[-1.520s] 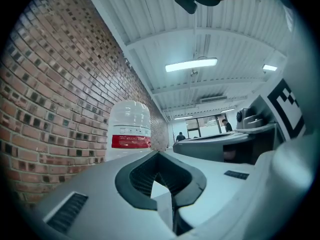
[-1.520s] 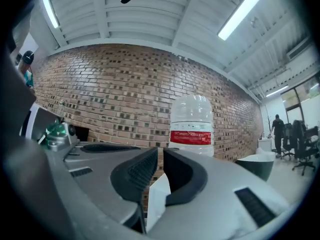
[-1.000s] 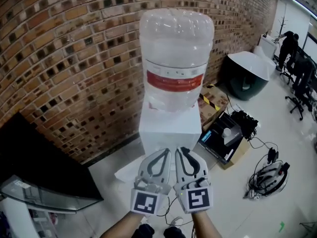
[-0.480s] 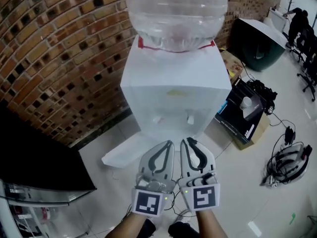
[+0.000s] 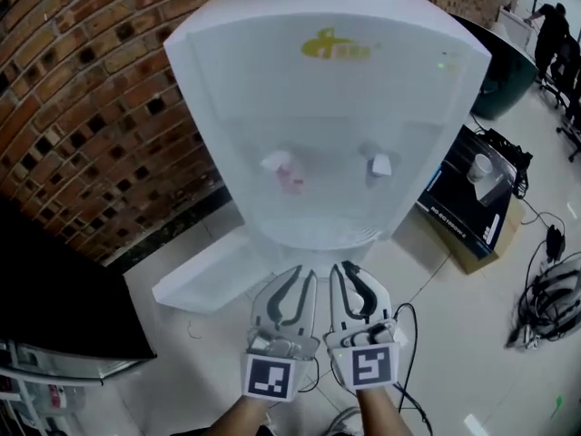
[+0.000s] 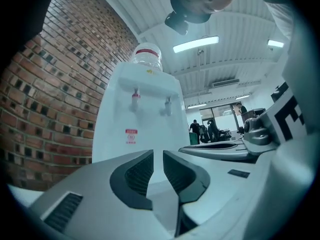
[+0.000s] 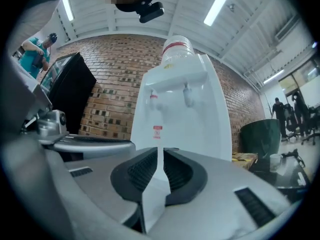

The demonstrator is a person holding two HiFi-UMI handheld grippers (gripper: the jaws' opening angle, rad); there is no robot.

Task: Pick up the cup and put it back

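Cup, small and white, is standing on a black box on the floor, to the right of the water dispenser and well apart from both grippers. Whether anything is in it cannot be made out.

Left hand-held gripper is hovering low in front of the dispenser, its jaws pressed together with only a thin slit between the ribbed pads and nothing held in them. Right hand-held gripper is hanging just beside it, almost touching, jaws likewise closed and empty. Both are pointing at the dispenser's lower front, and the person's forearms are showing at the near edge of the head view.

The dispenser is standing against a brick wall. A pink tap is sitting to the left of a white tap in the recess on its front, with a yellow logo above them. A red label is showing lower on its front in the left gripper view, and the bottle is sitting on top. A white panel is lying at the dispenser's base, reaching to the left. A black cabinet is standing at the near left. Cables are lying on the floor at the right, and people are standing at the far right.
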